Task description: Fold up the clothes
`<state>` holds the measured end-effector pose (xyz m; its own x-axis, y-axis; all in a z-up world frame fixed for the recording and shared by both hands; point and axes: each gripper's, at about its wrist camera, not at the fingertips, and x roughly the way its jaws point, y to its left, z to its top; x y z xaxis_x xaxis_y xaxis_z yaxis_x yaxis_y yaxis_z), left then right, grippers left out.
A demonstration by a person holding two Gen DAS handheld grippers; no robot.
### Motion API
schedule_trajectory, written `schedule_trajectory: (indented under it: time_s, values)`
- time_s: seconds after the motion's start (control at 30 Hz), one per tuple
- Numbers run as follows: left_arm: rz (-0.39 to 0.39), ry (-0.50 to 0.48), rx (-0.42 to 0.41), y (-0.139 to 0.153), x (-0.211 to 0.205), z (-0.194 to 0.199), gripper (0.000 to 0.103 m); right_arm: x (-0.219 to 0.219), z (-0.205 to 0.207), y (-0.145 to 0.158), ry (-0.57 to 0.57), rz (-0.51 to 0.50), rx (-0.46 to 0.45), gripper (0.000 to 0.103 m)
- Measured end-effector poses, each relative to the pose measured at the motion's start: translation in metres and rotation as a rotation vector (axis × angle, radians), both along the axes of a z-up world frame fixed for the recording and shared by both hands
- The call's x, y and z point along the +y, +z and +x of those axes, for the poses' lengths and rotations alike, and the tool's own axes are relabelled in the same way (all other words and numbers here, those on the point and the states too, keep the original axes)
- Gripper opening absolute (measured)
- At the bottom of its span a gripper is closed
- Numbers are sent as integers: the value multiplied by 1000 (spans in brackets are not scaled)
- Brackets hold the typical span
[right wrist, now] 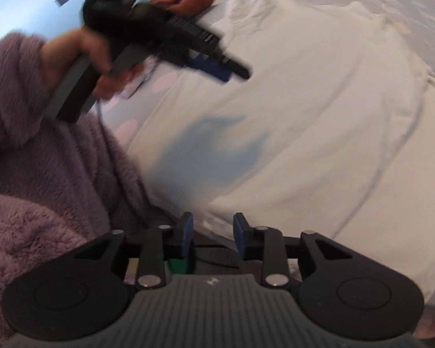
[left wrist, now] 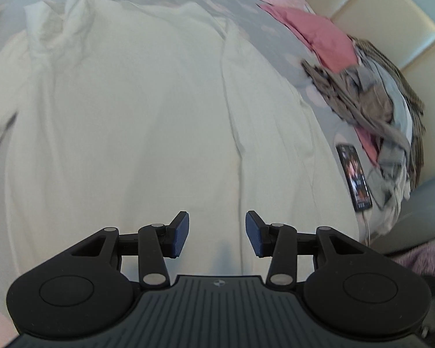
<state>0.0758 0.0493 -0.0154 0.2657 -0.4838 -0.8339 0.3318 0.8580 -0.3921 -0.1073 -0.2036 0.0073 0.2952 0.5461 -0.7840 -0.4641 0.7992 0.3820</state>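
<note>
Hovering with both tongs parted and empty, left tongs (left wrist: 217, 233) and right tongs (right wrist: 213, 236), you face the cream shirt (left wrist: 148, 116) spread flat ahead on the bed; next, probably, pinch its near hem.

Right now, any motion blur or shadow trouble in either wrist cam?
Right wrist view: left gripper and hand smeared by motion blur; bluish shadow falls on the white garment. Left wrist view: mostly sharp, clothes pile slightly blurred, fisheye bending at edges.
</note>
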Motion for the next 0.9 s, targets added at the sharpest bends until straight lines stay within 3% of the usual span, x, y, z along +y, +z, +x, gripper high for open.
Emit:
schedule_trajectory:
  time_s: [0.07, 0.23, 0.37, 0.43, 0.5, 0.57, 0.7, 0.77, 0.8, 0.83, 0.9]
  values:
    - [-13, -34, 10, -9, -8, -15, 41, -17, 1, -5, -77, -7, 0, 34]
    - [41, -118, 16, -27, -25, -56, 41, -40, 2, -33, -210, -162, 22, 36]
    - [51, -154, 49, -42, -30, -78, 39, -42, 9, -58, -242, -98, 124, 36]
    - [63, -163, 71, -51, -32, -83, 32, -41, 13, -70, -252, -66, 170, 36]
    - [86, -180, 46, -53, -34, -85, 30, -40, 16, -83, -262, -35, 217, 36]
    - [113, -196, 27, -53, -36, -86, 21, -39, 20, -95, -272, -4, 261, 36]
    - [114, -187, 25, -51, -32, -85, 12, -38, 16, -99, -258, 15, 279, 34]
    - [135, -209, 8, -48, -34, -88, 4, -40, 11, -92, -241, -8, 256, 28]
    - [132, -211, -2, -44, -34, -89, 4, -39, 10, -90, -228, -21, 250, 14]
    - [129, -213, -12, -41, -34, -89, 4, -39, 9, -88, -215, -35, 243, 7]
    - [111, -203, -34, -30, -33, -89, 4, -38, 7, -76, -180, -80, 222, 11]
